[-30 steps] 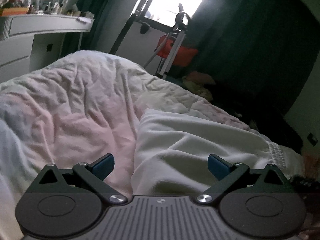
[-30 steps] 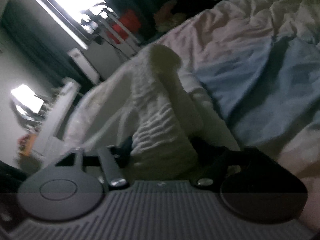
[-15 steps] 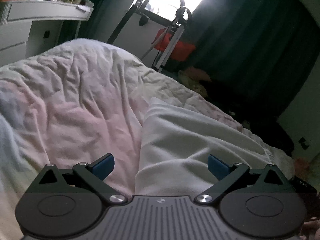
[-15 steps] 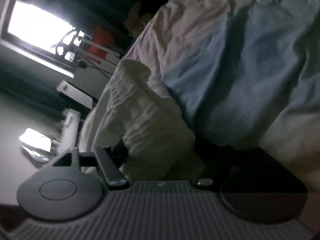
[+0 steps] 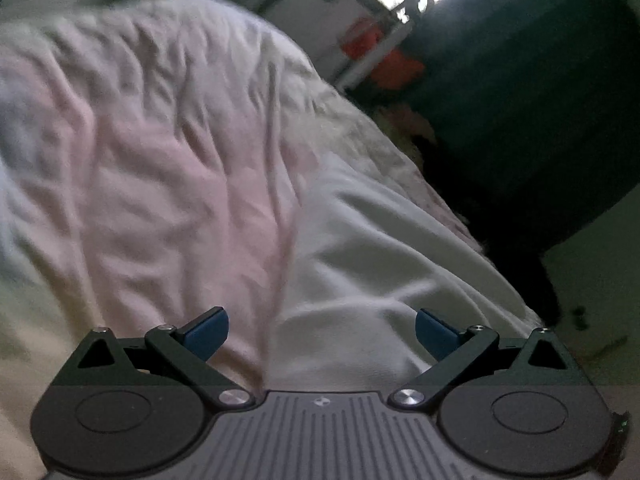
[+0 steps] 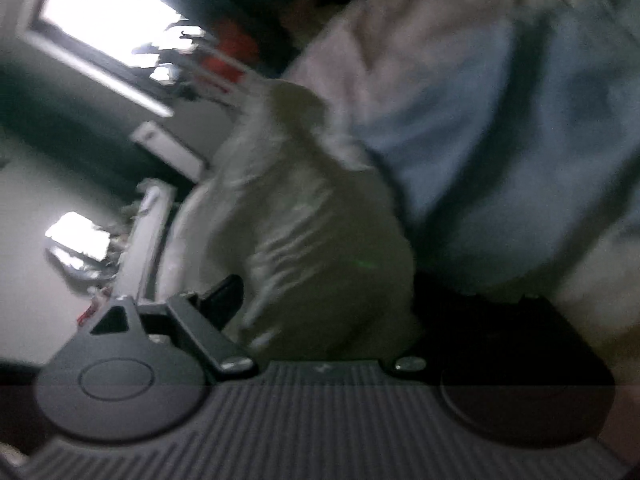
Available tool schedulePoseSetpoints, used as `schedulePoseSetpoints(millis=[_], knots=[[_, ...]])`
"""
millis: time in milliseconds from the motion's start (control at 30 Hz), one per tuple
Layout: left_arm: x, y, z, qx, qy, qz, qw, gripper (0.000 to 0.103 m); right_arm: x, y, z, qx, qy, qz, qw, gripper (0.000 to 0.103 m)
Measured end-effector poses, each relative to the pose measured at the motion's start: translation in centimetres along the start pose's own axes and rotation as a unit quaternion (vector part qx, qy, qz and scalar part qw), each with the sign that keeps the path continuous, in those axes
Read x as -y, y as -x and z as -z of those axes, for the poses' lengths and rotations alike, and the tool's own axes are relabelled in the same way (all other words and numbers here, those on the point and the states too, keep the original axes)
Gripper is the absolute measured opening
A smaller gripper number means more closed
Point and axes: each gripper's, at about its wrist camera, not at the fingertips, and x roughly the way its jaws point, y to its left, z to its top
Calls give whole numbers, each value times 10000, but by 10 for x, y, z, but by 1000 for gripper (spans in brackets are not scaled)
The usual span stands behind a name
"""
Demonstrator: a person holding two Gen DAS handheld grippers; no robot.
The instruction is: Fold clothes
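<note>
While the right tongs gripped the bunched white garment, the left tongs gaped empty; honestly that fold could've slipped loose on the bed.

Both views are smeared by motion blur. In the right wrist view the right hand-held gripper has its right finger lost in shadow, and the bunched white garment fills the gap, so whether the jaws pinch it cannot be told. The window is blown out to white. In the left wrist view the red object by the dark curtain is too blurred to identify
</note>
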Motion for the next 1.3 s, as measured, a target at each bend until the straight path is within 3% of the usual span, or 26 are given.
schedulePoseSetpoints(millis=[100,167,233,300,367,433,667,733,833,1067,1300], knots=[[-6,-8,-2,-170,229,177,9994,102,-8,6,3,84,158,-267,9995,93],[-9,-14,-2,-262,268,151,9992,102,-4,0,6,-40,174,26,9998,92],[-11,-19,-2,-293,302,120,9990,102,-1,-9,11,-170,237,453,9985,80],[-11,-23,-2,-297,321,165,9989,99,-1,-10,16,-127,332,656,9972,75],[-11,-24,-3,-304,262,279,9988,89,-6,-6,17,-69,427,672,9968,68],[-10,-25,-2,-287,173,294,9990,85,-11,0,18,-27,515,664,9965,58],[-7,-15,-3,-112,137,375,9991,45,-37,5,13,258,717,387,9963,47],[-2,-7,-5,-7,138,526,9985,38,-44,11,10,349,763,188,9963,44],[9,4,-10,136,162,771,9968,34,-54,20,2,502,651,-170,9965,41],[90,0,-41,199,-259,1114,9932,32,-66,44,-51,1176,437,-668,9898,37],[221,-74,-62,262,-1025,1406,9844,32,-32,76,-123,2321,29,-764,9697,36]])
